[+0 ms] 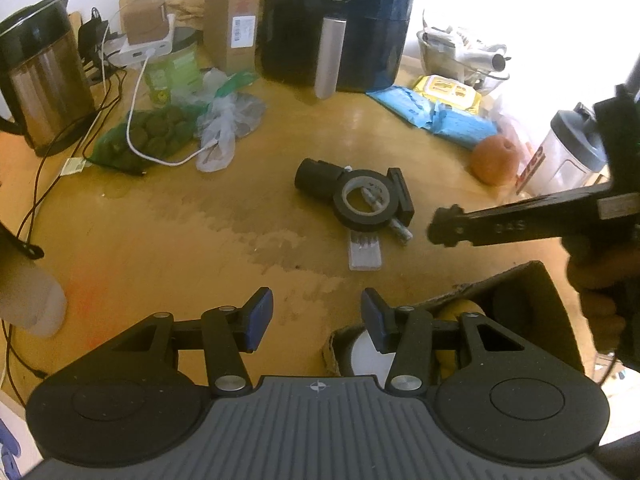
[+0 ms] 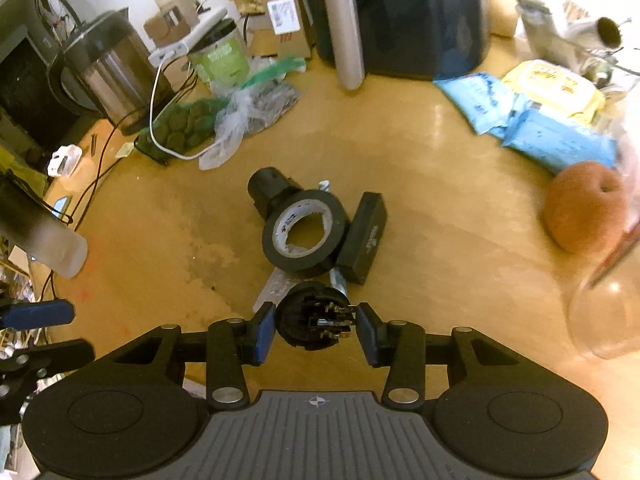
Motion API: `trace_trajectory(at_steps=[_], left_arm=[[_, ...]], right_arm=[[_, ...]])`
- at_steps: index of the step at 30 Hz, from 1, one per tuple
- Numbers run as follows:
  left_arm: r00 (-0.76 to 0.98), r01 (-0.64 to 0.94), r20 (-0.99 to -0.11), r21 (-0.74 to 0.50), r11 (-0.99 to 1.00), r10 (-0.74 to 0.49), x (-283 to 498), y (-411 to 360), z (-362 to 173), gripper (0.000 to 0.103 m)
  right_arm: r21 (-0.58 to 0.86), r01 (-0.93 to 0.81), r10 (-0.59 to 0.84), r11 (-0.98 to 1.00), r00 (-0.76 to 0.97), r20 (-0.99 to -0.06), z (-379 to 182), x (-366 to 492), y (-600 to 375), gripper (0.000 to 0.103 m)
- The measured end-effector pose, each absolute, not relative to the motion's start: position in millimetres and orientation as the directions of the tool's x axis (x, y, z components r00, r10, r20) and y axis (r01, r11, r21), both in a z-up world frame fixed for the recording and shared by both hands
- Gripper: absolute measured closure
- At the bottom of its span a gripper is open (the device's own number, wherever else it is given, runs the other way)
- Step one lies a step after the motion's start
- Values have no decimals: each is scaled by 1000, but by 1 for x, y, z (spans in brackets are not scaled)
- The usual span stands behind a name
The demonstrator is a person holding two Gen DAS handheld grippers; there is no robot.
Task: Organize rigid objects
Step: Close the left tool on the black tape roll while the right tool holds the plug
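A pile of rigid objects lies mid-table: a black tape roll [image 1: 362, 204] [image 2: 304, 230], a black cylinder [image 1: 316, 176] [image 2: 268, 186], a black rectangular block [image 1: 402, 196] [image 2: 364, 238], a metal bolt [image 1: 400, 233] and a clear plastic strip [image 1: 363, 252]. My right gripper [image 2: 316, 330] is shut on a round black plug-like part [image 2: 310, 320] with metal pins, held just in front of the pile. It shows from the side in the left wrist view [image 1: 444, 232]. My left gripper [image 1: 316, 322] is open and empty, next to a cardboard box [image 1: 520, 288].
The box holds a white round thing [image 1: 370, 354] and a yellow object [image 1: 456, 312]. A black air fryer [image 1: 340, 20], a kettle [image 1: 40, 76], cables, a green bag [image 1: 152, 136], blue and yellow packets [image 1: 448, 108], an orange [image 1: 494, 158] and a shaker bottle [image 1: 568, 152] ring the table.
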State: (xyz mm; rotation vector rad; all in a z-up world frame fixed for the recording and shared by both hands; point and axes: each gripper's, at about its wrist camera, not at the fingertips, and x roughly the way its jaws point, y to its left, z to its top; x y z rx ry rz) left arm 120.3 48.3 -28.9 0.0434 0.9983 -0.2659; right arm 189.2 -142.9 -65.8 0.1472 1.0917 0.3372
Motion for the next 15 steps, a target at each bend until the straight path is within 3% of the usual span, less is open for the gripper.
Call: trace_trajectory(at_steps=[15], left_arm=[[513, 294, -830, -70, 953, -219, 145, 26, -33, 55]], right_arm=[[266, -128, 294, 955, 507, -810, -29, 154, -181, 57]])
